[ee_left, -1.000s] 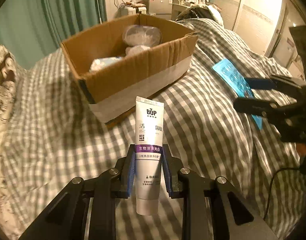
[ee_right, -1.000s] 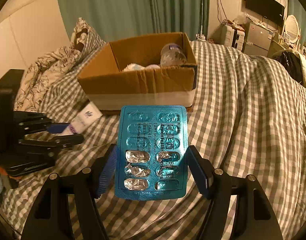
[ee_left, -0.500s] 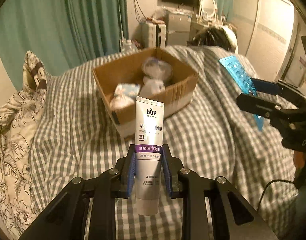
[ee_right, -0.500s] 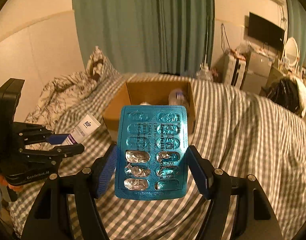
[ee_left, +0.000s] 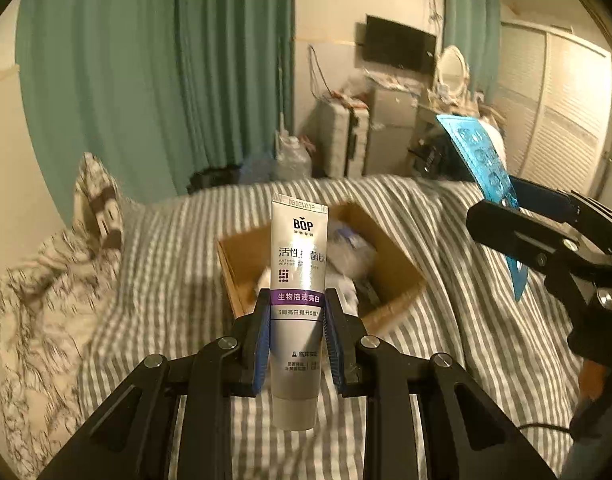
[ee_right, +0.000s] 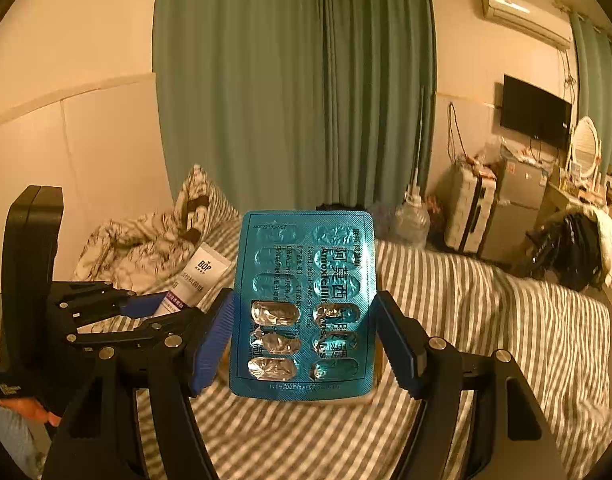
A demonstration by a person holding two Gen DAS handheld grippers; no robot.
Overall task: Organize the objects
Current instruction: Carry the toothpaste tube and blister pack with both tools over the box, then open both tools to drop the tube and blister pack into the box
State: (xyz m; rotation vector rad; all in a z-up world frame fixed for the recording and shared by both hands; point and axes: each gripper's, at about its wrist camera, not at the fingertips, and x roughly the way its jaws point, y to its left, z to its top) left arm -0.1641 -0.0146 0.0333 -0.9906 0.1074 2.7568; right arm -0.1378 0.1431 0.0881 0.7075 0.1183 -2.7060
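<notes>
Between my left fingers (ee_left: 297,332), toothpaste tube (ee_left: 298,280) clamped upright; right fingers (ee_right: 304,336) grip blister pack (ee_right: 304,308), both raised above cardboard box (ee_left: 389,280) for dropping in.

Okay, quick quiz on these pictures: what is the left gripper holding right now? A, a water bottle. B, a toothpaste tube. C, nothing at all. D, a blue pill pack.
B: in the left wrist view the left gripper is clamped on the white toothpaste tube, which stands upright between its blue pads, while the blue pill pack sits in the right gripper.
</notes>
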